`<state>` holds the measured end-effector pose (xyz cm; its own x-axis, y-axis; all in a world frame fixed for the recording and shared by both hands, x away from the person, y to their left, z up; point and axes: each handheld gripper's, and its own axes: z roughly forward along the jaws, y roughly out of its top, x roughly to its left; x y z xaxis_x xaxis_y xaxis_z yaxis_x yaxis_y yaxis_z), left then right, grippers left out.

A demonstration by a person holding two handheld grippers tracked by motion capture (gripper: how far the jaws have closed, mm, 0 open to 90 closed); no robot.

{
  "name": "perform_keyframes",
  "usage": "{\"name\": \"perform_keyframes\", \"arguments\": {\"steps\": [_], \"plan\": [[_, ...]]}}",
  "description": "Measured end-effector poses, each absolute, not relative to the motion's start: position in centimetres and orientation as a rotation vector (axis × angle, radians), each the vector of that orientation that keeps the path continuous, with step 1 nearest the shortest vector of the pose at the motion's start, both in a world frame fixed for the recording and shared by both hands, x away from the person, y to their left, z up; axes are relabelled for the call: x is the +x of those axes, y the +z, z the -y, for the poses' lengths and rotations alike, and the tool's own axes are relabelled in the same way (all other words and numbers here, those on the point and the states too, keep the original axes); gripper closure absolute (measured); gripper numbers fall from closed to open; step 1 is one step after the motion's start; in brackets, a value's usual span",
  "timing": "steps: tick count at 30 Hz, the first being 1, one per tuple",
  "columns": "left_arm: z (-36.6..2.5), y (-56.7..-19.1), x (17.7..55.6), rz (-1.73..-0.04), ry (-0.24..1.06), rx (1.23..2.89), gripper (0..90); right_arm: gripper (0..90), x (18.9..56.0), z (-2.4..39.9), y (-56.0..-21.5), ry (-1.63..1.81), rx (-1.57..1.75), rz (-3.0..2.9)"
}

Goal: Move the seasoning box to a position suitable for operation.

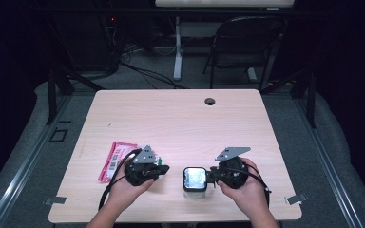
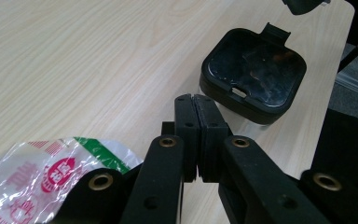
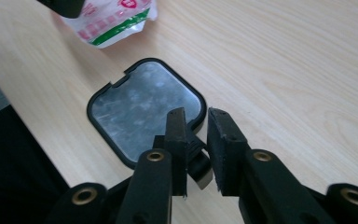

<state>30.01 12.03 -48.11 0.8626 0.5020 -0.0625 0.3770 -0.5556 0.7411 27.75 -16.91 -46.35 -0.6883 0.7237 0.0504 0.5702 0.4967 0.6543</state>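
Black square container point(image 1: 194, 179) rests on the counter point(image 1: 180, 118), its tab between the right gripper's point(image 3: 196, 122) slightly parted fingers; it could slip. Left gripper point(image 2: 196, 103) is closed, empty.

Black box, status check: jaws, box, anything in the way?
Left gripper jaws shut, empty. Right gripper jaws around the tab of the black box, small gap showing. Box flat on table. Snack packet off to the left, clear.
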Motion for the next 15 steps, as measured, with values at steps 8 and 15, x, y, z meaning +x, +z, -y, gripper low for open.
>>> {"name": "perform_keyframes", "arguments": {"steps": [8,15], "plan": [[-10.5,-49.3,29.5,-0.584,0.197,2.281,86.3,82.6,28.0,17.0,-47.1,0.981,1.119,-2.511],[-9.9,-50.2,29.2,-0.566,0.168,2.302,87.9,83.1,28.0,17.4,-47.5,1.007,1.151,-2.487]]}}
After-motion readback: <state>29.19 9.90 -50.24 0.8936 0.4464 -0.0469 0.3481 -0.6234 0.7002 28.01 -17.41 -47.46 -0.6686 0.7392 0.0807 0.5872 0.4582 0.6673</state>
